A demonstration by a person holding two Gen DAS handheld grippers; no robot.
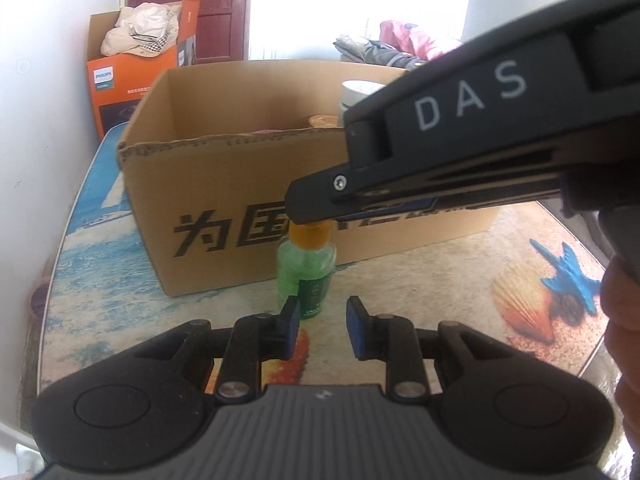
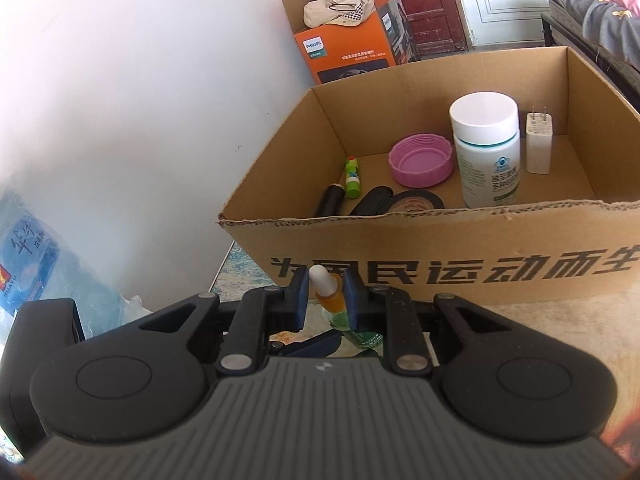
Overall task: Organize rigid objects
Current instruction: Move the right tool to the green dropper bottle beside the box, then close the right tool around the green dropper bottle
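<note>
A small green dropper bottle with an orange cap stands upright on the table, just in front of the brown cardboard box. My right gripper reaches in from the right and is shut on the orange cap. In the right wrist view the cap and white bulb of the bottle sit between that gripper's pads. My left gripper is low at the bottle's base. Its jaws stand narrowly apart and the pads are off the bottle. The box holds a white pill bottle, a pink lid and a white plug.
The box also holds a green stick, a black tube and a black tape roll. An orange carton with cloth stands behind it. A white wall runs along the left. A hand shows at the right edge.
</note>
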